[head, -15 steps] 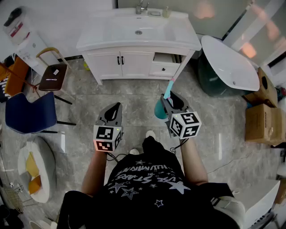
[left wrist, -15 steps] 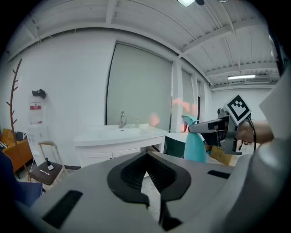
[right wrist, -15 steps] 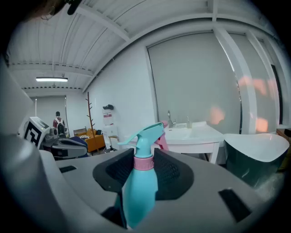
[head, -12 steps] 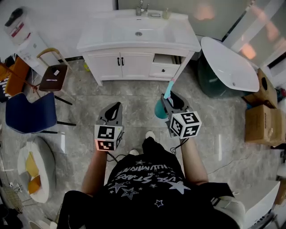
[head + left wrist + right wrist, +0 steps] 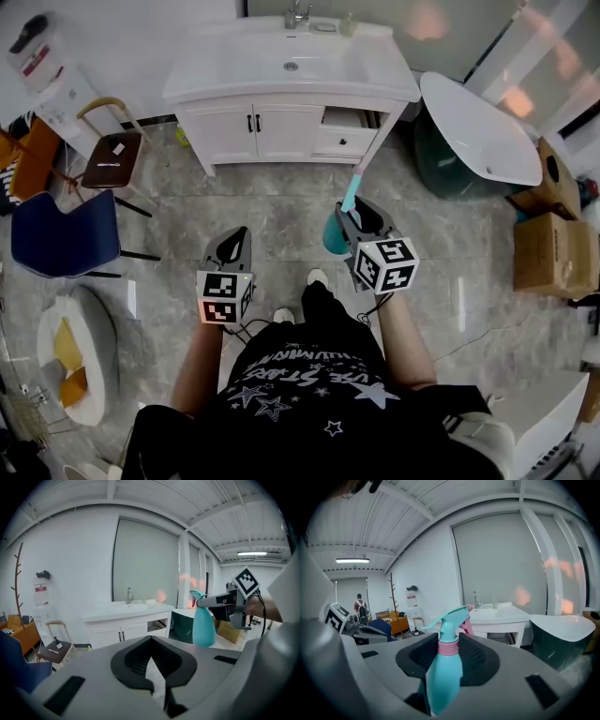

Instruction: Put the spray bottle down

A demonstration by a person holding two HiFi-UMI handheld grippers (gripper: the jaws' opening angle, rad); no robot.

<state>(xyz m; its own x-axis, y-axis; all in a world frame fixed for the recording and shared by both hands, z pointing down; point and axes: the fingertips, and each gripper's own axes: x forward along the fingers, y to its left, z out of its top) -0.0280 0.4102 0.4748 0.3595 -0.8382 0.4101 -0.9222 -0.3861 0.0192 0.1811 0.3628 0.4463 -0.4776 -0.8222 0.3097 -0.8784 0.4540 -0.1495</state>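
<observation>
Setting: a person stands on a grey stone-pattern floor (image 5: 272, 202), well back from a white vanity worktop (image 5: 281, 80) with a basin.
Task's thing: the teal spray bottle (image 5: 335, 234) with a pink collar is up in the air at the person's right side. It touches no surface.
Right gripper: the right gripper (image 5: 361, 214) is clamped on the bottle. Its own view shows the bottle (image 5: 443, 677) upright between the jaws, gripped at the shoulder just below the collar, with the trigger head rising above them.
Left gripper: the left gripper (image 5: 236, 240) is clenched on nothing, its jaws drawn to a point. It is held apart from the bottle, which shows off to the right in its own view (image 5: 203, 620).
Done so far: the bottle is in hand and carried upright.
Still to do: all of the putting down. By my reading it has not begun, as the bottle is nowhere near the worktop or the floor and the grip has not loosened.
Change from half a second ago: very little. The left gripper sits slightly lower in the head view, nearer the person's body. The right gripper and bottle are almost where they were, with the same grip. The vanity sits a touch higher in the picture, which suggests a small head movement.
</observation>
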